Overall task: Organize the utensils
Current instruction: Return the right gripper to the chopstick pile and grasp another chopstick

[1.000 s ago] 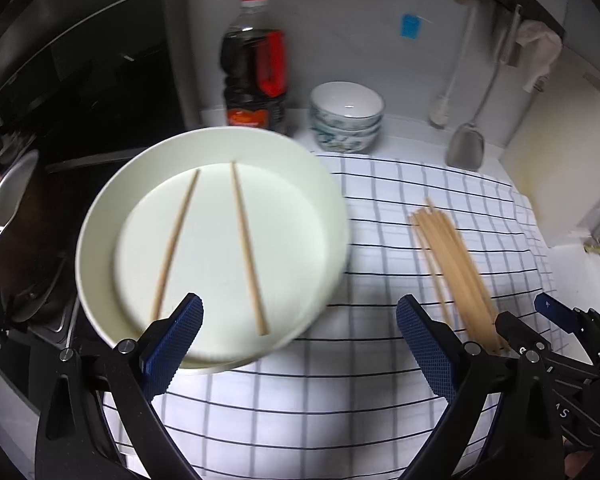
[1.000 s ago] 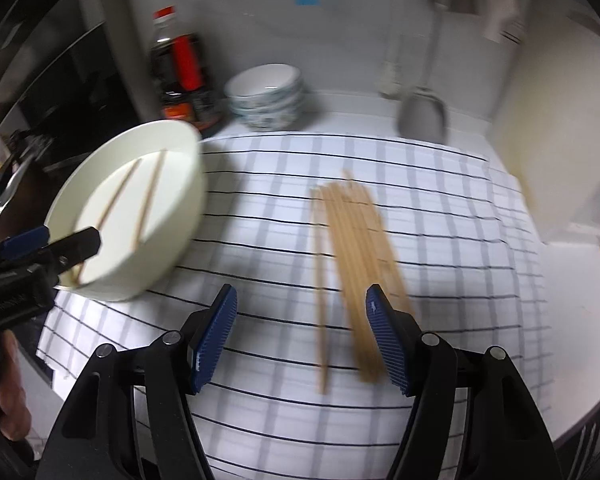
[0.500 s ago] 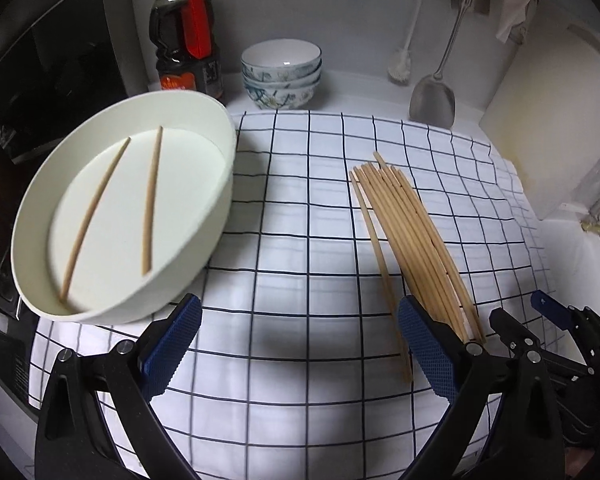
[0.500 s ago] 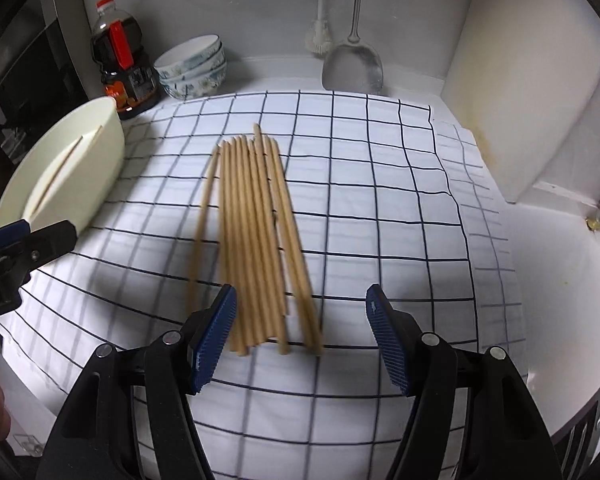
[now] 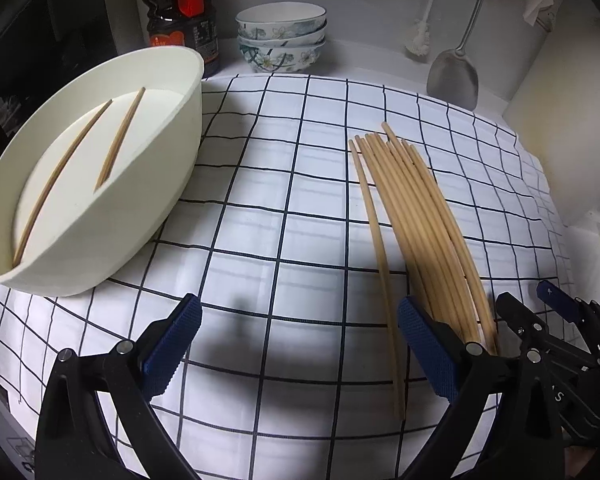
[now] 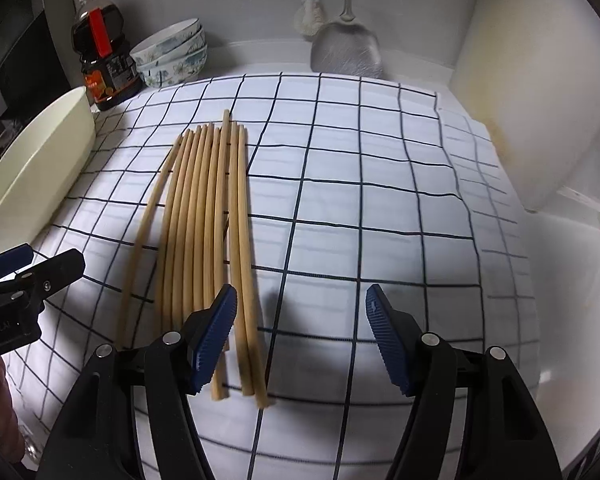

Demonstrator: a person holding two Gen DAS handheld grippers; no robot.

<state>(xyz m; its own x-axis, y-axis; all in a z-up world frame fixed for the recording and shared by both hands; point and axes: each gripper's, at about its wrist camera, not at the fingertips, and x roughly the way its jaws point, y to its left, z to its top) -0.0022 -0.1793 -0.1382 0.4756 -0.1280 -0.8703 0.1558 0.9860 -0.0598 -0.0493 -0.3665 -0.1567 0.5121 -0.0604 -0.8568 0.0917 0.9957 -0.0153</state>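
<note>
Wooden chopsticks (image 6: pixel 204 216) are now lying much nearer to both grippers than a second ago. Back then the white bowl (image 5: pixel 100 216) was filling the left view; now it is sitting off to the left side of the left jaws, with two chopsticks (image 5: pixel 88 148) lying inside it. So both hands are coming down and across to the pile on the checked cloth (image 5: pixel 260 200) on the desk, and I think they are getting ready to pick up the next sticks for the bowl.

Both the left gripper (image 5: pixel 300 348) and the right gripper (image 6: pixel 300 336) are standing wide, holding nothing. For the left one, the pile is lying by its right jaw. For the right one, the near ends of the sticks are lying at its left jaw, with a few poking into the gap.
</note>
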